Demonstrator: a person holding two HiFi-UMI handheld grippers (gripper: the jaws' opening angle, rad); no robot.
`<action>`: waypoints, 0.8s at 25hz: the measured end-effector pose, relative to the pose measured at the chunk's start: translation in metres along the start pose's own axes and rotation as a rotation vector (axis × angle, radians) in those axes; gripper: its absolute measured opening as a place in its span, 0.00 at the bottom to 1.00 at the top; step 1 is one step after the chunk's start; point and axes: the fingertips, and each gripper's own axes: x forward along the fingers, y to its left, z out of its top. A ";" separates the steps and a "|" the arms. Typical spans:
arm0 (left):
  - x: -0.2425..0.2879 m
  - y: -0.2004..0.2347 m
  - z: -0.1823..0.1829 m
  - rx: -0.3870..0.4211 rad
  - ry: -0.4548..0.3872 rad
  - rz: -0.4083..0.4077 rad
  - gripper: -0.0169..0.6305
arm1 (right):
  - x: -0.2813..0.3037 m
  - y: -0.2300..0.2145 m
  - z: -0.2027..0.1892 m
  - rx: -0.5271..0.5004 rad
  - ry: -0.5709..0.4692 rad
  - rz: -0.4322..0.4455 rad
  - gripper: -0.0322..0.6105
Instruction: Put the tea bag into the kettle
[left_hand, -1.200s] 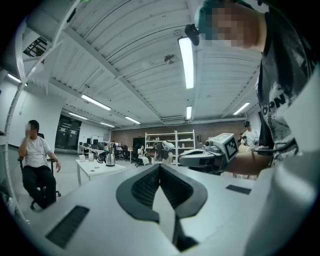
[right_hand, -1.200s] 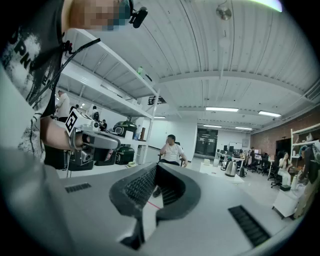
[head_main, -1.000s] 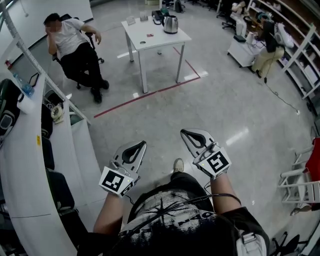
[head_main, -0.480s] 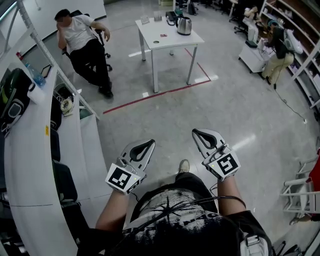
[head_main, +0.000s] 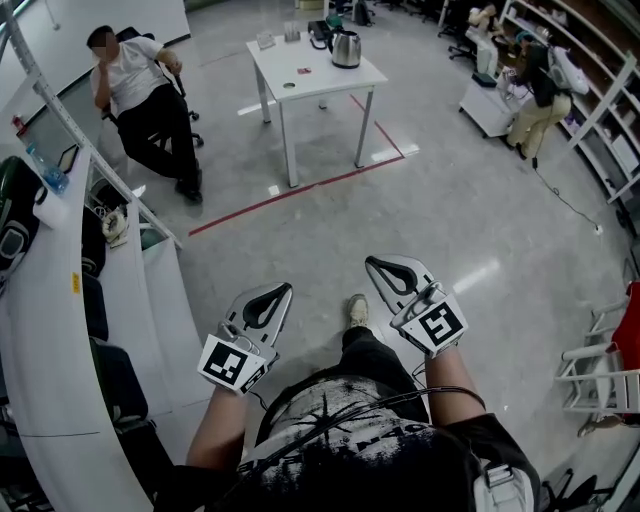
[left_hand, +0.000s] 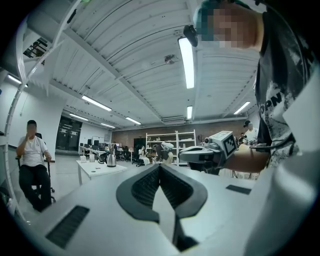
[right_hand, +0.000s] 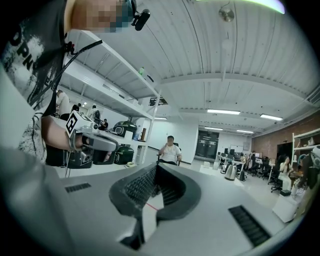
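Observation:
A steel kettle (head_main: 345, 48) stands at the far right corner of a white table (head_main: 325, 82), several steps ahead across the floor. A small red item (head_main: 301, 71) lies on the tabletop; it is too small to tell if it is the tea bag. My left gripper (head_main: 283, 289) and right gripper (head_main: 370, 263) are held in front of my waist, well short of the table. Both are shut with nothing between the jaws. The kettle (left_hand: 111, 160) shows far off in the left gripper view, and the kettle (right_hand: 230, 171) shows small in the right gripper view too.
A person sits on a chair (head_main: 140, 95) left of the table. A long white counter (head_main: 60, 340) with bags runs along my left. Red floor tape (head_main: 290, 192) lies before the table. Shelves and another person (head_main: 535, 90) are at the far right, a white rack (head_main: 600, 365) at the right edge.
The view swayed right and came back. My foot has stepped forward between the grippers. Both grippers stay shut and empty at about the same place before my body.

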 end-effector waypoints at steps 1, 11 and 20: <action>0.005 0.004 -0.001 -0.001 0.001 0.001 0.04 | 0.002 -0.005 -0.003 0.005 0.002 -0.001 0.07; 0.082 0.061 -0.006 0.004 0.019 0.046 0.04 | 0.048 -0.088 -0.023 0.020 -0.020 0.019 0.07; 0.191 0.114 -0.002 0.010 0.056 0.061 0.04 | 0.085 -0.193 -0.025 0.012 -0.077 0.105 0.06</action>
